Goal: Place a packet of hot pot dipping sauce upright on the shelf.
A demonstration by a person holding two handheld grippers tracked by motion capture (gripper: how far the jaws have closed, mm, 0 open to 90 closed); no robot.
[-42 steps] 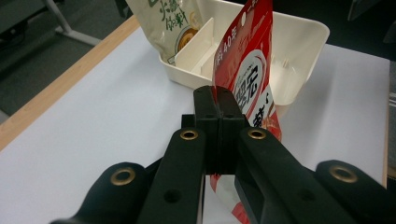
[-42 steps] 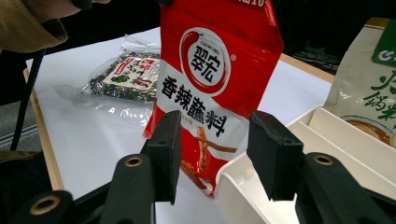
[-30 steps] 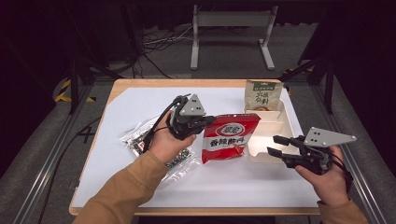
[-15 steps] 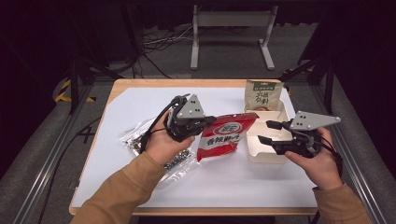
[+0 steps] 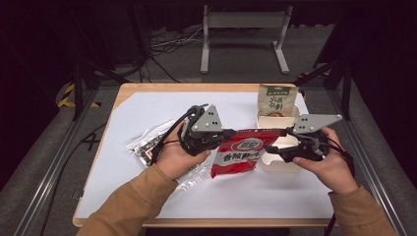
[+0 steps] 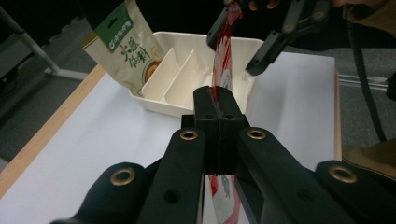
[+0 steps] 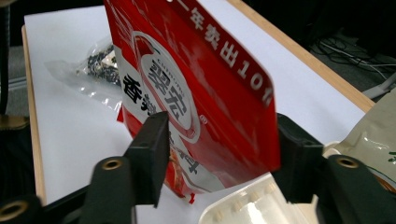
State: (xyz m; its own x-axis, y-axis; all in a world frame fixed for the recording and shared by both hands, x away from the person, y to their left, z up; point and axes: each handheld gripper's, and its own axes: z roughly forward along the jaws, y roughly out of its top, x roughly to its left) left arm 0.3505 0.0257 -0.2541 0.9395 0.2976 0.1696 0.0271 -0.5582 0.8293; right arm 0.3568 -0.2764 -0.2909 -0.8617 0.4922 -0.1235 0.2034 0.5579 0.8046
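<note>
**Aloft: red pouch held over the table, tray edge just beside it**

Here the left gripper [image 5: 227, 133] is clamped on the top left corner of the red pouch [image 5: 241, 152], its jaws pressed flat together on the film in the left gripper view [image 6: 219, 109]. The pouch hangs clear of the white mat [image 5: 147, 110], face toward the person, with its right edge reaching the near left corner of the white tray [image 5: 278, 164]. The right gripper [image 5: 275, 150] sits at that right edge, and its jaws have just been closing. In the right gripper view the pouch [image 7: 196, 102] stands between them, with one pad at its printed face and the other behind its far edge; whether they press on it cannot be told.

The tray lies along the mat's right side, with its dividers showing in the left gripper view [image 6: 177, 77]. A green-topped packet [image 5: 276, 101] stands tilted in the far end. A clear bag [image 5: 147, 145] lies on the mat under the left hand [image 5: 177, 157]. The mat's far left and near stretches are bare, and the wooden table edge [image 5: 192, 87] rims it all round.
</note>
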